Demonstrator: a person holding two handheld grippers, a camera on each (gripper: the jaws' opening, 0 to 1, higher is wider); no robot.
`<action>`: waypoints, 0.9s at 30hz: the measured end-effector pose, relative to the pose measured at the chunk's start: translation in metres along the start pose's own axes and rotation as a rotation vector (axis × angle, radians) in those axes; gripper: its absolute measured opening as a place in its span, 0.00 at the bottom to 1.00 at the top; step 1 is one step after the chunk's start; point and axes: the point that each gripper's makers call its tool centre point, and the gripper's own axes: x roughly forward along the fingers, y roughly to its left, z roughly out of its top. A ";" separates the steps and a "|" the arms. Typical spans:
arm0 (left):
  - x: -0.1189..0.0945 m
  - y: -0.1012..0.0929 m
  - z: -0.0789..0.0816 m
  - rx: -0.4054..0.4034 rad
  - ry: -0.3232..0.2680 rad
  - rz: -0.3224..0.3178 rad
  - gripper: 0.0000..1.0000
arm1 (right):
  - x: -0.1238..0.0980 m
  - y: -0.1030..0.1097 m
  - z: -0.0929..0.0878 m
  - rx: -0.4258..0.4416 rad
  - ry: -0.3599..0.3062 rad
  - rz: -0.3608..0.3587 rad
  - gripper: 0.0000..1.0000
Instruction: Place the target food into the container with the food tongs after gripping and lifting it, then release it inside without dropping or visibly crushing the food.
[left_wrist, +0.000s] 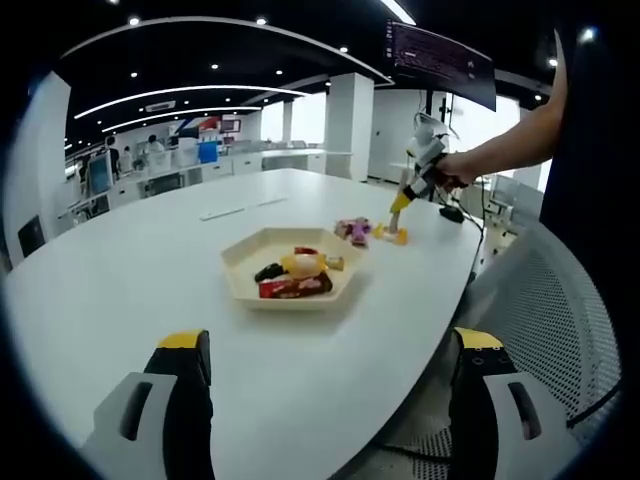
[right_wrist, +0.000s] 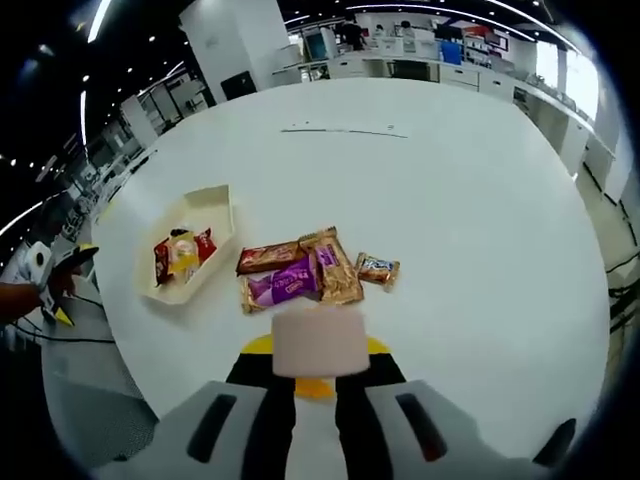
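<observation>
Nearest the lens in the right gripper view, the right claw (right_wrist: 308, 385) is clamped on a pale, cylinder-shaped piece of food (right_wrist: 320, 342), which sits between its yellow-tipped jaws just above the white worktop (right_wrist: 470, 220). In the left gripper view the left claw (left_wrist: 330, 365) hangs with its jaws wide apart and nothing between them, over the near edge of the same worktop. Beyond the held food, a loose cluster of wrapped snacks (right_wrist: 300, 275) lies on the surface, a purple packet among brown and gold ones. The cream hexagonal tray (right_wrist: 215, 205) stands off to the left of that cluster in the right gripper view, well apart from the right claw, and it already carries a few packets in red and yellow wrappers. The grip and lift appear done, so the step in hand looks like the carry toward the tray. The next move calls for swinging the held food across the snack cluster without brushing it, keeping the squeeze light because the piece looks soft, then lowering it inside the tray's rim before easing the jaws apart. The tray's low wall leaves little margin for an early release.
</observation>
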 end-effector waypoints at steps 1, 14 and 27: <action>0.000 0.001 0.000 0.001 -0.001 0.001 0.96 | -0.001 0.000 0.000 0.003 -0.001 0.002 0.12; -0.001 0.001 0.002 0.011 -0.011 0.007 0.96 | -0.026 -0.012 0.032 -0.278 -0.049 -0.133 0.11; -0.001 0.002 0.002 0.017 -0.005 0.020 0.96 | -0.012 -0.003 0.023 -0.396 -0.004 -0.166 0.13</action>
